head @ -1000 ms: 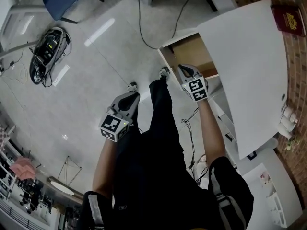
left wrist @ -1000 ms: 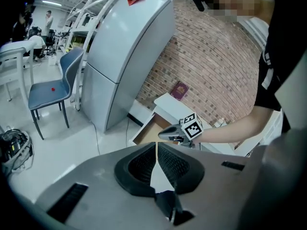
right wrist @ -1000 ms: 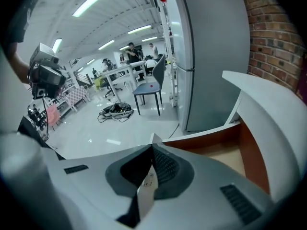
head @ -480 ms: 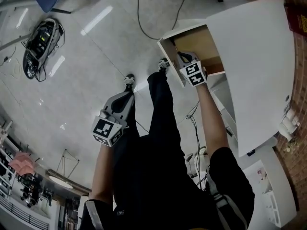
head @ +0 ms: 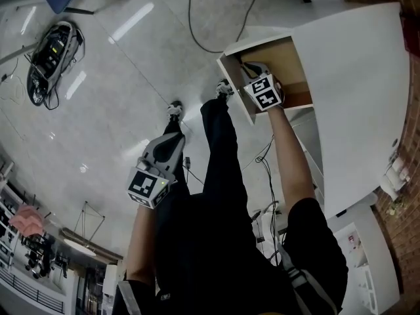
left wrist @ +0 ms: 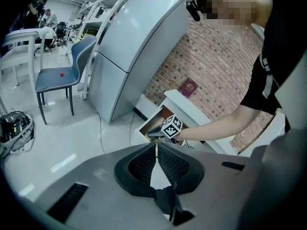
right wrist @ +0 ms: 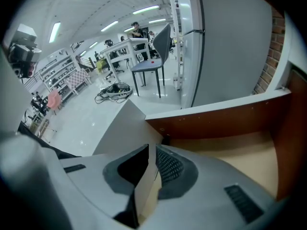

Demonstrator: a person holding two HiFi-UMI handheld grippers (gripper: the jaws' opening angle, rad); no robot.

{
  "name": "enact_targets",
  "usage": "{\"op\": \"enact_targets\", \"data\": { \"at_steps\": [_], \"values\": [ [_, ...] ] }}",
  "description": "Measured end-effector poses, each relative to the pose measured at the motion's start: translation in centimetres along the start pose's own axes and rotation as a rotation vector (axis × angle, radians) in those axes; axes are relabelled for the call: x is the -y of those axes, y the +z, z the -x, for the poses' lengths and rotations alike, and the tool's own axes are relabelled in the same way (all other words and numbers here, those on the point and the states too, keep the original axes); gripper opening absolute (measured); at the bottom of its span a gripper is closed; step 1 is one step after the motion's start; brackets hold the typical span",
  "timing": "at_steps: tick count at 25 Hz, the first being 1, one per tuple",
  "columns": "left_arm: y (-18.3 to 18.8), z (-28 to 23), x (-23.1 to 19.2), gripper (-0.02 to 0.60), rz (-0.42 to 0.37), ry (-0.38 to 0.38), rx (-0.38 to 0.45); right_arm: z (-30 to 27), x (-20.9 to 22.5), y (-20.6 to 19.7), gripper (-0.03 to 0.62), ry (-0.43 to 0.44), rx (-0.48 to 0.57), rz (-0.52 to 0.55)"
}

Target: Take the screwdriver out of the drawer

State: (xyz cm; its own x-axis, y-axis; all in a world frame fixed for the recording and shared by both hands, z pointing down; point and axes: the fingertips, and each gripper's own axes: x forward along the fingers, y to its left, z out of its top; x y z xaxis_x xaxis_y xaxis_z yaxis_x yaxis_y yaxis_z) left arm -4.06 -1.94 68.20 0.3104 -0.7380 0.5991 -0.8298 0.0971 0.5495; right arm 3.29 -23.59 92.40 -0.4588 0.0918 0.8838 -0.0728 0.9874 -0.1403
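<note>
The wooden drawer [head: 283, 59] of the white cabinet stands pulled out. My right gripper [head: 247, 67] is at its white front panel [head: 235, 84]. In the right gripper view the panel [right wrist: 120, 123] runs in between the jaws of the right gripper [right wrist: 152, 153], which are shut on its top edge. Beyond them lies the bare tan drawer floor [right wrist: 240, 152], and I see no screwdriver; only a small dark spot [right wrist: 166, 140] sits in the corner. My left gripper [head: 176, 138] hangs over the floor beside my leg, shut and holding nothing, as the left gripper [left wrist: 156, 147] shows in its own view.
The white cabinet top [head: 357, 90] spreads to the right, with a red booklet [left wrist: 188, 86] on it. A cable [head: 194, 25] and a black device with wires [head: 47, 54] lie on the floor. A grey fridge [left wrist: 129, 47] and a blue chair [left wrist: 55, 75] stand behind.
My right gripper has moved from beside the drawer's near end up onto its front panel. The left gripper stayed low by my leg.
</note>
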Motion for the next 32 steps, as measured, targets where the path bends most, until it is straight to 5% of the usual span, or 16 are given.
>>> {"op": "enact_targets", "data": {
  "at_steps": [24, 32],
  "values": [
    [-3.5, -2.7, 0.1, 0.023, -0.001, -0.009, -0.079, -8.2, 3.3, -1.7, 0.129, 0.009, -0.149, -0.009],
    [-3.1, -2.5, -0.5, 0.023, 0.015, -0.010, -0.073, -8.8, 3.6, -1.1, 0.118, 0.092, -0.159, -0.119]
  ]
}}
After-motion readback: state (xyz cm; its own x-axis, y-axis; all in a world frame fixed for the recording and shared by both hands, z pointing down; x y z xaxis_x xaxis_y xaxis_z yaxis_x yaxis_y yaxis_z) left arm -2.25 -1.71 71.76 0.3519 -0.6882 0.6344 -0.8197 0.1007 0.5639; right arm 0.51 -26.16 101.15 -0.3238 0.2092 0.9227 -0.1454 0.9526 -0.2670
